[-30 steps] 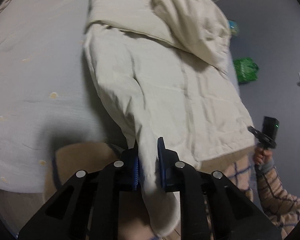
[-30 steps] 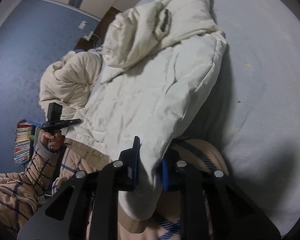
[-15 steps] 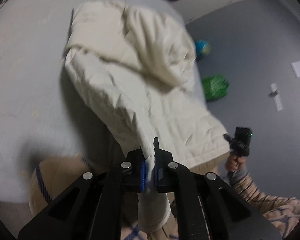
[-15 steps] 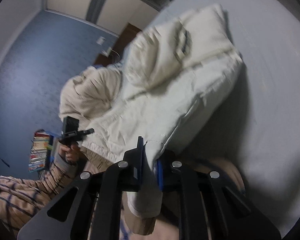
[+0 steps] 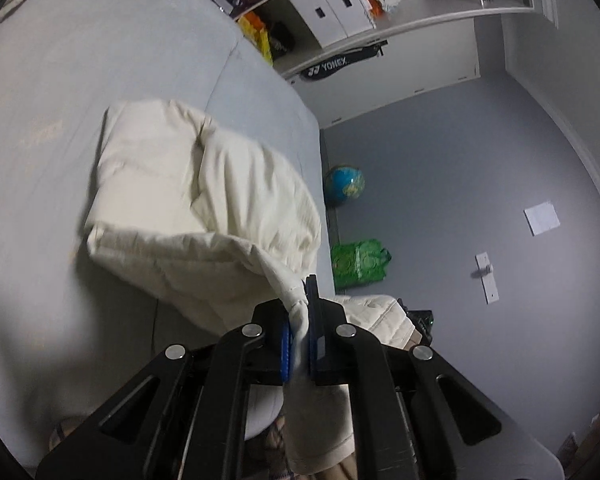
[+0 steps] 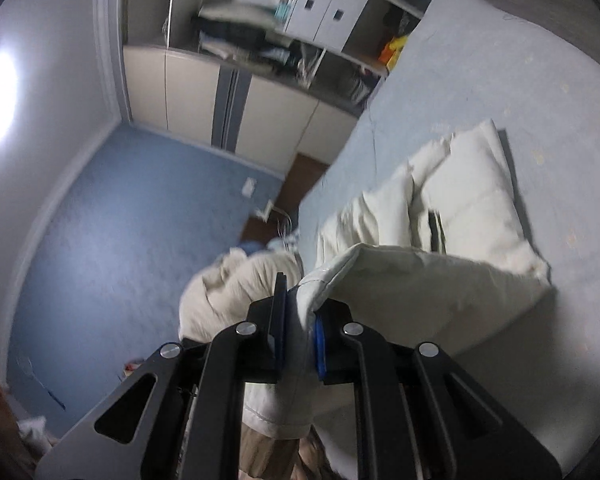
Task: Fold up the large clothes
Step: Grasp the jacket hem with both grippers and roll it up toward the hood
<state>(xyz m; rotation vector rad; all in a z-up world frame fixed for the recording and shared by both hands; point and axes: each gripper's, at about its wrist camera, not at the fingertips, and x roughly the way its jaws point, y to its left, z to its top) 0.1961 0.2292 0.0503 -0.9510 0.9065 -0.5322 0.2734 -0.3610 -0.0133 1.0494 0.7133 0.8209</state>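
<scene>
Tools raised, pinching jacket

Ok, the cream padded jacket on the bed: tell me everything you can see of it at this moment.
The cream jacket looks like quilted, puffy fabric with stitched seams. Its far part lies bunched on the pale grey bed, with a dark strip, possibly a tab, on the folded upper section. The near edge is raised off the bed: the left gripper and the right gripper are each shut on a pinch of it, with fabric hanging below the jaws.
</scene>
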